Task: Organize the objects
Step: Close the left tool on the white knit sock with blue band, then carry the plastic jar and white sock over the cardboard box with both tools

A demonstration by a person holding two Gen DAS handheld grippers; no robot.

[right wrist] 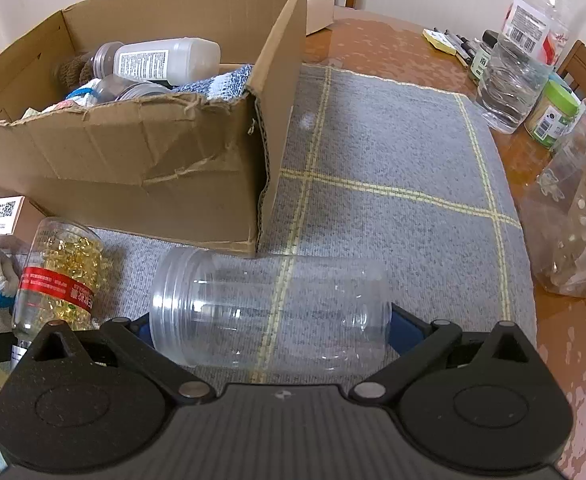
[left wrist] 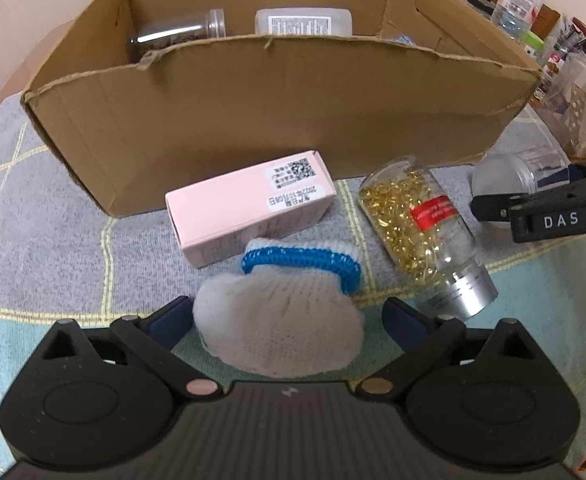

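A cardboard box stands on the mat and holds bottles and cloths. In front of it lie a pink carton, a white glove with a blue cuff and a bottle of gold capsules. My left gripper is open with its fingers either side of the glove. In the right wrist view a clear empty jar lies on its side between the fingers of my right gripper; the jaws stand wide and I cannot tell if they grip it. The box is to its left.
A grey and teal checked mat covers the wooden table. Water bottles, a green-lidded jar, pens and a clear bag crowd the table's right side.
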